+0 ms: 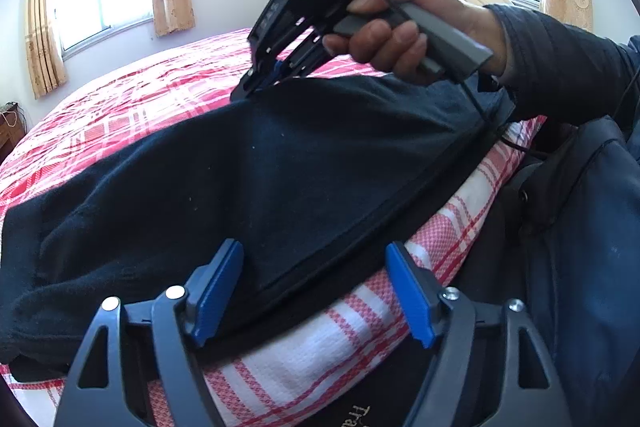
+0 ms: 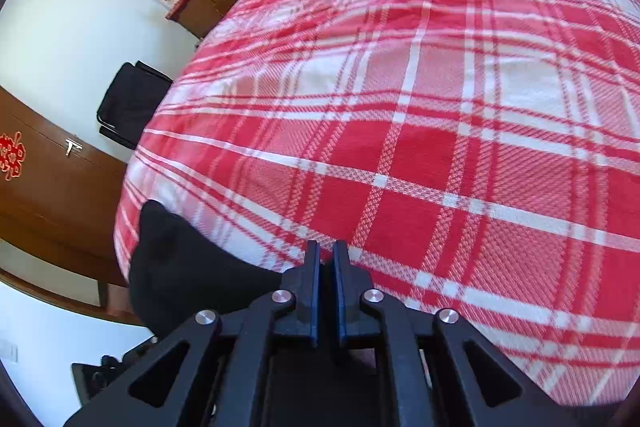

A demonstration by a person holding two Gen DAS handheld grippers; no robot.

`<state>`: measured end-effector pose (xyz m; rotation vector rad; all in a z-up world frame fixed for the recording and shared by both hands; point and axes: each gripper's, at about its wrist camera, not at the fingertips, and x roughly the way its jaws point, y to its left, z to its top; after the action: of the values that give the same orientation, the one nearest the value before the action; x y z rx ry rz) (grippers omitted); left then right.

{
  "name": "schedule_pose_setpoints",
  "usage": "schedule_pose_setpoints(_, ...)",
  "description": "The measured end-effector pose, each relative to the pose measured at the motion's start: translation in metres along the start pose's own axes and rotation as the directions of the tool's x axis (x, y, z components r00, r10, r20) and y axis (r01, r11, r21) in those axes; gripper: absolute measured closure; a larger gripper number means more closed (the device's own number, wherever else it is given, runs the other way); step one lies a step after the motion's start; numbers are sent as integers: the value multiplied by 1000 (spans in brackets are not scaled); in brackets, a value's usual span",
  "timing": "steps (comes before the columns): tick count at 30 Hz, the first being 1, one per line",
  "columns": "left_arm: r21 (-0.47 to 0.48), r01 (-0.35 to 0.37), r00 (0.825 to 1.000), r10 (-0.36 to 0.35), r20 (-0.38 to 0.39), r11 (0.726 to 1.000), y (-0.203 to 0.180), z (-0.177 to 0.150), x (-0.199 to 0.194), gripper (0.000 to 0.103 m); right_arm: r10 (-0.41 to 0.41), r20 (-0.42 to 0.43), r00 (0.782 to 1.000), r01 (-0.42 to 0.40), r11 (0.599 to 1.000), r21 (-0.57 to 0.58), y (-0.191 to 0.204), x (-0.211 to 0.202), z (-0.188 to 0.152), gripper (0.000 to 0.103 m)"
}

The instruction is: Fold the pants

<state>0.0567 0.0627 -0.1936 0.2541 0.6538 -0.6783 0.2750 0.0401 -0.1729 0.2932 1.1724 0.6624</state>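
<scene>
Black pants (image 1: 248,163): lay bunched across the near edge of the red-and-white plaid bedspread (image 2: 440,99); one fold raised at the far side. Left gripper (image 1: 316,291): pitched downward over the pants hem, jaws spread wide, blue pads (image 1: 216,291) either side of the cloth edge, not pressing. Right gripper (image 2: 326,287): held by a sleeved hand (image 1: 400,31), angled down; jaws nearly together, apparently pinching the raised fold, though the contact was blurred.
</scene>
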Motion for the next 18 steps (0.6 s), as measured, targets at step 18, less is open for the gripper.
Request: schedule_pose_setpoints(18,214,190,982,-189,-25,958,-80,104,50,27,-438,362,823,343,891,298,-160,-339,-169,46)
